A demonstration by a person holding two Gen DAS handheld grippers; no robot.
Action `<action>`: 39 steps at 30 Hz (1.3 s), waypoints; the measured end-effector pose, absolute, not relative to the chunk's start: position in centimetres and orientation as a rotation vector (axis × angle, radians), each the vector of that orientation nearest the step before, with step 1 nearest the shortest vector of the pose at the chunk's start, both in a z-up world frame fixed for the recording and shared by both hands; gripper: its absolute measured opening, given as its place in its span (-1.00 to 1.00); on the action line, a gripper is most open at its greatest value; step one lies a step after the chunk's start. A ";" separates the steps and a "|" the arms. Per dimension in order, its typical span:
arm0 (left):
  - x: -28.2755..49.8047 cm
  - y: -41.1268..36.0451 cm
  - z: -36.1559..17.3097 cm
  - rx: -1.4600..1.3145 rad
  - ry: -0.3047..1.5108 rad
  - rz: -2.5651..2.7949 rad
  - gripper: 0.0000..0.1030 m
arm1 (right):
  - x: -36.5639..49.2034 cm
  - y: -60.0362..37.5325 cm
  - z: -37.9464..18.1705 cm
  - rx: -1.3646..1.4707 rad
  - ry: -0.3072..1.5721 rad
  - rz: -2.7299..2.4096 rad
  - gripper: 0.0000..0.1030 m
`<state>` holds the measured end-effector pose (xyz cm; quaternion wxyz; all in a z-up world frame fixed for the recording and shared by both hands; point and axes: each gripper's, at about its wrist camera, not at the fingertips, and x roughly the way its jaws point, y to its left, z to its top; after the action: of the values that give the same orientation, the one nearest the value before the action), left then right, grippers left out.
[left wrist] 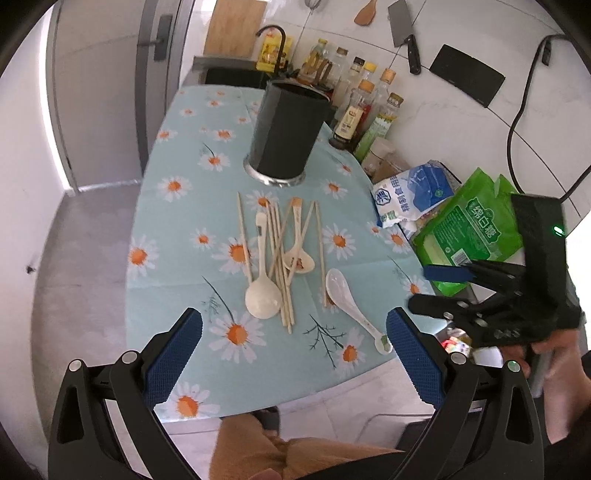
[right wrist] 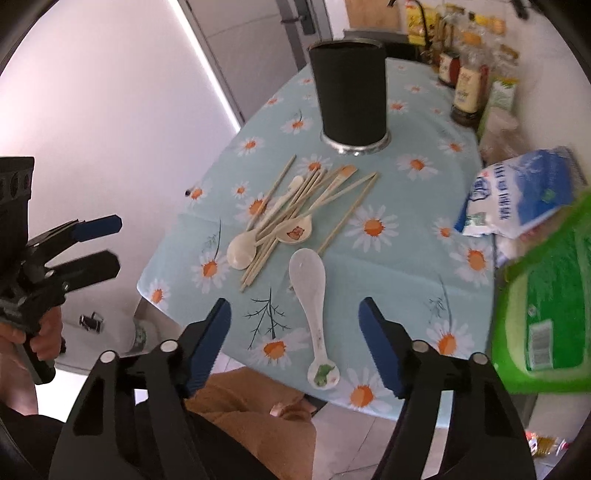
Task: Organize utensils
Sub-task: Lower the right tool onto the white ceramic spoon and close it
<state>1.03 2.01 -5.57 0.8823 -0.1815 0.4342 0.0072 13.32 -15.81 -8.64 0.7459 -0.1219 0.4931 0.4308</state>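
Note:
A black utensil holder (left wrist: pixel 284 133) (right wrist: pixel 349 99) stands upright at the far side of the daisy-print tablecloth (left wrist: pixel 177 229). In front of it lies a pile of wooden chopsticks (left wrist: pixel 280 251) (right wrist: pixel 354 199) mixed with a cream spoon (left wrist: pixel 262 295) (right wrist: pixel 242 251) and a small picture spoon (left wrist: pixel 299 260) (right wrist: pixel 295 230). A white ceramic spoon (left wrist: pixel 345 291) (right wrist: pixel 310 284) lies apart, nearer the front edge. My left gripper (left wrist: pixel 294 321) (right wrist: pixel 107 245) hovers open above the table's near edge. Over the white spoon's handle my right gripper (right wrist: pixel 294 308) (left wrist: pixel 424 288) is open and holds nothing.
Sauce bottles (left wrist: pixel 354 110) line the wall behind the holder. A blue-white bag (left wrist: pixel 413 192) and a green bag (left wrist: pixel 472 229) (right wrist: pixel 546 295) sit at the table's right edge. A cleaver (left wrist: pixel 404 33) hangs on the wall. The person's legs (left wrist: pixel 295 450) are below the near edge.

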 end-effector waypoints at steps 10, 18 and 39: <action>1.4 3.8 -10.1 -0.464 0.996 0.012 0.87 | 18.8 -11.0 -15.5 -0.374 1.267 1.001 -0.39; 1.6 5.2 -11.9 -0.512 1.018 0.032 0.87 | 19.7 -9.0 -17.4 -0.457 1.345 1.053 -0.64; 7.0 6.6 -11.6 -0.393 1.056 -0.059 0.87 | 19.9 -11.1 -15.1 -0.262 1.323 1.107 -0.93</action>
<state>6.96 6.58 -11.64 0.8451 -0.1863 0.5004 -0.0281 19.94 -11.11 -15.09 0.6429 -0.1149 0.5808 0.4859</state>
